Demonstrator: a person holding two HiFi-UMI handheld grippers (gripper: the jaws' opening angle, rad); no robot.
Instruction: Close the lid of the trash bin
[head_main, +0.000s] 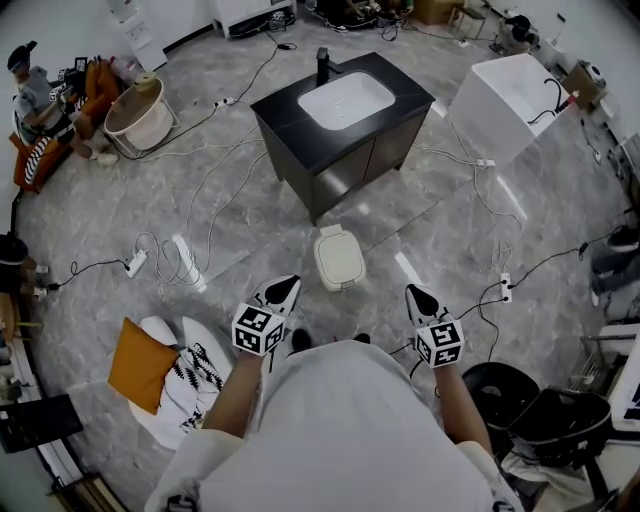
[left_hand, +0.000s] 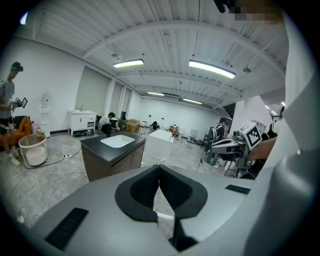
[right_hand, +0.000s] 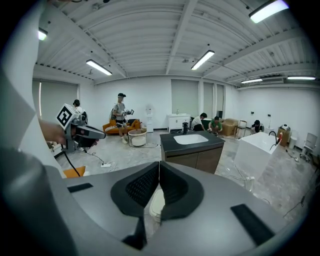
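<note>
The cream trash bin (head_main: 339, 257) stands on the grey floor in front of the person, and its lid lies flat on top. Through the gap under the jaws in the right gripper view, a slice of the trash bin (right_hand: 156, 202) shows. My left gripper (head_main: 285, 289) hovers to the bin's near left with its jaws shut and nothing in them. My right gripper (head_main: 419, 294) hovers to the near right, also shut and empty. Neither touches the bin. In each gripper view the two black pads meet at the tip: left gripper (left_hand: 159, 167), right gripper (right_hand: 159, 164).
A black vanity with a white sink (head_main: 345, 102) stands beyond the bin, with a white tub (head_main: 505, 100) to its right. Cables and power strips (head_main: 186, 260) trail over the floor. A chair with an orange cushion (head_main: 143, 365) is at near left, black bins (head_main: 498, 386) at near right. People sit at far left.
</note>
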